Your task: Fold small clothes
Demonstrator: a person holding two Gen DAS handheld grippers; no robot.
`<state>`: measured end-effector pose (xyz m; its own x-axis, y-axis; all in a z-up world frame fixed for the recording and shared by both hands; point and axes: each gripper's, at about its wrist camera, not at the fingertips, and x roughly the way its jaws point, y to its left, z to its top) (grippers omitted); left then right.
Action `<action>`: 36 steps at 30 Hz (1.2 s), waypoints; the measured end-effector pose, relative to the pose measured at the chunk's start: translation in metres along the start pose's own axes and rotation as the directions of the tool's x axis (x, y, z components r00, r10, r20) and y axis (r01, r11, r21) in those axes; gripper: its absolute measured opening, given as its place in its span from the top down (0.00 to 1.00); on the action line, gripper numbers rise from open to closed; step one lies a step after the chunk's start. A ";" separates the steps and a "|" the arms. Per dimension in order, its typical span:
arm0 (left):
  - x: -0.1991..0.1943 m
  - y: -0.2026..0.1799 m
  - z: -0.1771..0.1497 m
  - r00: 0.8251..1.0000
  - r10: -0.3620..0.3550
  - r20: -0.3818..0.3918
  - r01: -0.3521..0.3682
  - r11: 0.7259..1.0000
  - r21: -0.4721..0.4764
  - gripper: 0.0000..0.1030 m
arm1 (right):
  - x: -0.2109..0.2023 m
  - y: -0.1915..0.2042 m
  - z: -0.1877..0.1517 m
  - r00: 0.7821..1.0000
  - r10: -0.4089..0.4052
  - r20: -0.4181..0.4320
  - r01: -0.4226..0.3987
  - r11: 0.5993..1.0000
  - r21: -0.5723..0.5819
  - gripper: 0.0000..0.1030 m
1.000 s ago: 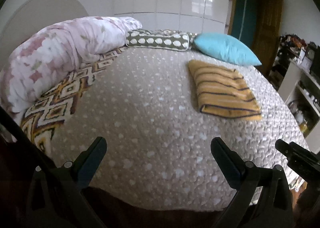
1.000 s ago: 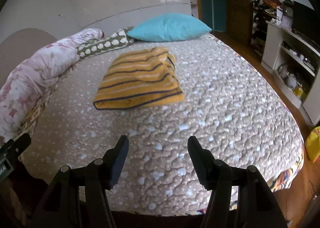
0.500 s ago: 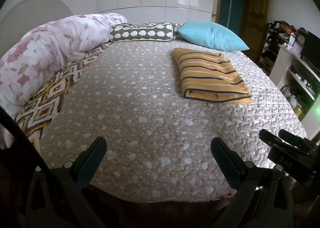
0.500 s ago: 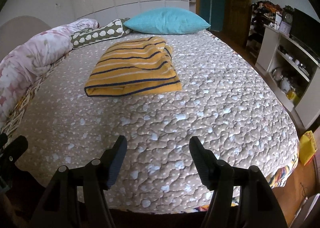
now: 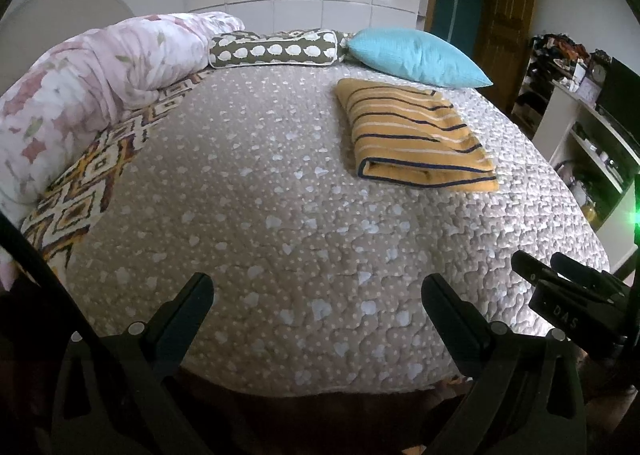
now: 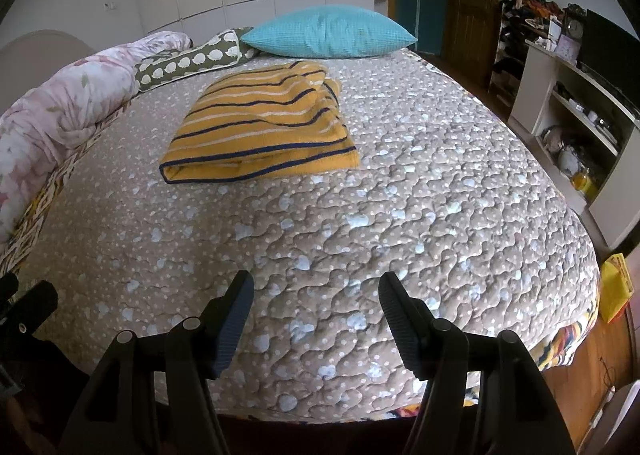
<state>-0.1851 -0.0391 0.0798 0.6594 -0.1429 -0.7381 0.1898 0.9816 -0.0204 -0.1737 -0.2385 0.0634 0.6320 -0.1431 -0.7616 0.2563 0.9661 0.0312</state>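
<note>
A yellow garment with dark and white stripes [image 5: 416, 139] lies folded into a neat rectangle on the brown quilted bed [image 5: 280, 215], near the far end; it also shows in the right wrist view [image 6: 264, 131]. My left gripper [image 5: 318, 293] is open and empty, held over the bed's near edge, well short of the garment. My right gripper [image 6: 316, 293] is open and empty too, also back at the near edge. The right gripper's body shows at the right of the left wrist view [image 5: 568, 295].
A blue pillow [image 6: 328, 31], a green spotted bolster [image 5: 276, 49] and a pink floral duvet [image 5: 80, 87] lie along the bed's far and left sides. White shelves [image 6: 580, 111] with clutter stand to the right. A yellow bag [image 6: 616, 287] sits on the floor.
Both grippers have drawn back toward the foot of the bed and tilted up, so the folded garment sits farther away. Both stay open. The garment has not moved.
</note>
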 end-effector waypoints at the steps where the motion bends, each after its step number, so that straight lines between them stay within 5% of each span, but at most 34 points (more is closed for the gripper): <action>1: 0.001 0.000 0.000 1.000 -0.001 -0.002 0.001 1.000 0.001 0.00 | 0.000 0.000 0.000 1.000 -0.001 -0.001 0.001 1.000 0.001 0.33; 36: 0.020 0.002 -0.007 0.996 -0.020 -0.091 0.019 1.000 -0.008 0.00 | 0.011 -0.005 -0.005 0.999 -0.005 -0.036 0.005 1.000 0.003 0.29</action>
<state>-0.1765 -0.0388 0.0605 0.5865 -0.1504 -0.7959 0.1965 0.9797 -0.0403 -0.1717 -0.2437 0.0511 0.6044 -0.1397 -0.7844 0.2611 0.9649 0.0293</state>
